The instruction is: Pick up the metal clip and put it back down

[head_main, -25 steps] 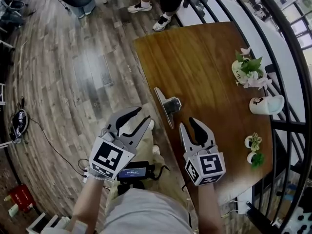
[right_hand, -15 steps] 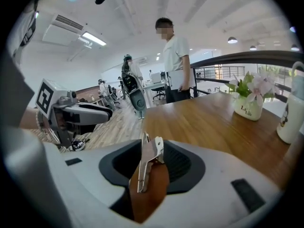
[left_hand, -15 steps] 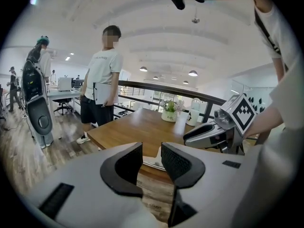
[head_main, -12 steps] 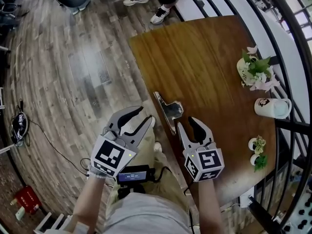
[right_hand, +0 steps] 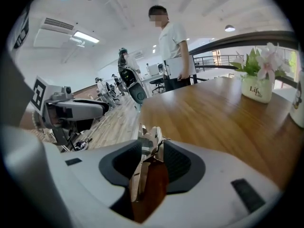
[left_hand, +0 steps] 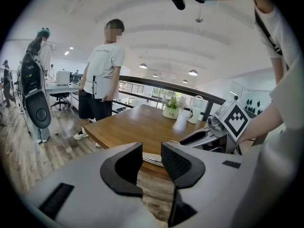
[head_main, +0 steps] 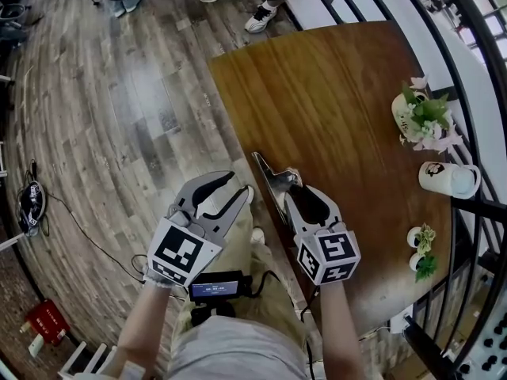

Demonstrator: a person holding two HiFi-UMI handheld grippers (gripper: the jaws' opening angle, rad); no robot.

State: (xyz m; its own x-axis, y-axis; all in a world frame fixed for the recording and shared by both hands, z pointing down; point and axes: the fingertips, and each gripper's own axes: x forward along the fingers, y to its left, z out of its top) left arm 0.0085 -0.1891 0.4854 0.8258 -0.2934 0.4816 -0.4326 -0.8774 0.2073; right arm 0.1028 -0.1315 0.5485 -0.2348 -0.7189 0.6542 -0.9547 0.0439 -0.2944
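The metal clip (head_main: 273, 182) lies at the near left edge of the wooden table (head_main: 317, 93), its handle raised. My right gripper (head_main: 299, 193) is open over it; its jaws have just been opening, and the clip (right_hand: 148, 148) stands between the pads without being pressed. In the head view my left gripper (head_main: 232, 187) is open and empty, hanging over the floor just left of the table edge. From the left gripper view, the left gripper (left_hand: 152, 159) points at the table's edge, with the right gripper (left_hand: 205, 137) to its right.
A flower pot (head_main: 420, 117), a white mug (head_main: 447, 179) and small plant pots (head_main: 416, 248) stand along the table's right side by a black railing (head_main: 475, 212). A person (left_hand: 102, 80) stands at the table's far end, shoes (head_main: 261, 18) on the wooden floor.
Both grippers have sunk. The right gripper moved forward so its jaws now straddle the clip, and they stand wider. The left gripper stays open beside the table.
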